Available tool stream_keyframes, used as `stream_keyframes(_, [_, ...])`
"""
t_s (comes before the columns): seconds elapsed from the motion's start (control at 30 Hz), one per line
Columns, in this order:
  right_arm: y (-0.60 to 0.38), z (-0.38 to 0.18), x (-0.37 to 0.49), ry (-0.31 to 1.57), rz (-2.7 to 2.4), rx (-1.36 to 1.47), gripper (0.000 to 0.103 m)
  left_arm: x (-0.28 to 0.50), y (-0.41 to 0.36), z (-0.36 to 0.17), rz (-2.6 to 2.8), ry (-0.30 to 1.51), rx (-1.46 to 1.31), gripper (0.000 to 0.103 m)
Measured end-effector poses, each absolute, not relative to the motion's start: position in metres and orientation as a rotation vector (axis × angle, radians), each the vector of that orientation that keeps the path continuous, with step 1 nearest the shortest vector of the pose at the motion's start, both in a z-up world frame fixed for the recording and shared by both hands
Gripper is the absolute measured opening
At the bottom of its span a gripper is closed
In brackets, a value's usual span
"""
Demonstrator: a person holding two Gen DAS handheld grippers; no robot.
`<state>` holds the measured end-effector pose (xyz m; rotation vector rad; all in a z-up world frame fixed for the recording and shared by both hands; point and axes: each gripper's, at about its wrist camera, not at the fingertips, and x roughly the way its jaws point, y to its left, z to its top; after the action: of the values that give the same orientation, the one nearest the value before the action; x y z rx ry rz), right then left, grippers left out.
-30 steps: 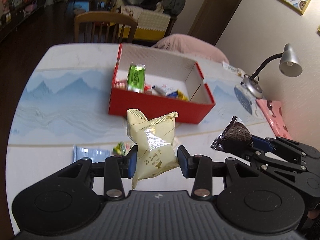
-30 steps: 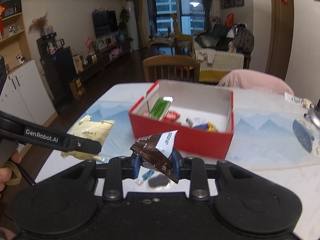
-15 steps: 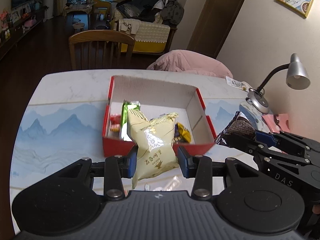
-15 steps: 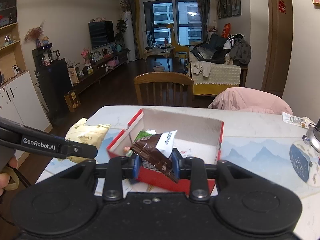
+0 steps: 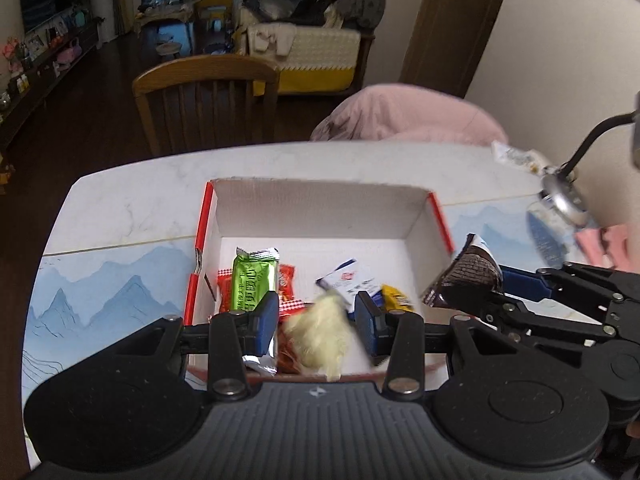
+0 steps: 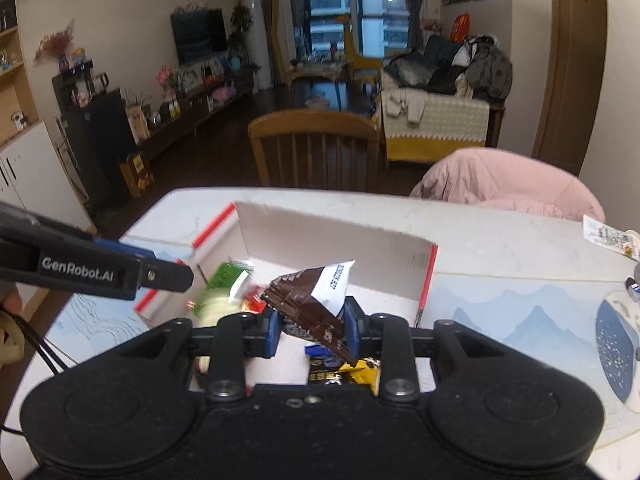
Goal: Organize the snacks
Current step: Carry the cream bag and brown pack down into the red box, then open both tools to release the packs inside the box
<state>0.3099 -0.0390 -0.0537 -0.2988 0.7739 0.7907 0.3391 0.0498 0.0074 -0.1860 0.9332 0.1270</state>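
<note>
Two grippers over red-walled cardboard box (image 5: 442, 224) | left gripper (image 5: 316, 322): jaws apart, blurred pale-yellow packet (image 5: 320, 338) loose between, box directly below | right gripper (image 6: 308, 326): clamps brown foil wrapper (image 6: 310, 306)

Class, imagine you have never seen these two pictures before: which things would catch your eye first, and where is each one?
The red box with white inside walls sits mid-table, with a bright green snack bar lying in it. Above the box, the right gripper pinches a dark brown wrapper. Between the left gripper fingers a pale yellow packet shows only as a blur, so whether it is gripped is unclear.
</note>
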Motion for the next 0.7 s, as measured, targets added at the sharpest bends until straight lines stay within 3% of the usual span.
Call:
stream_keyframes(0.33, [-0.011,-0.116,0.341,0.906,0.842,-0.4,0.03,0.371,0.057,-0.044,0.207,1.063,-0.21,0.041])
stream_keyframes(0.7, [0.008,-0.157,0.356,0.983,0.847,-0.498,0.035,0.367,0.065,-0.06,0.24,1.095,-0.226,0.041])
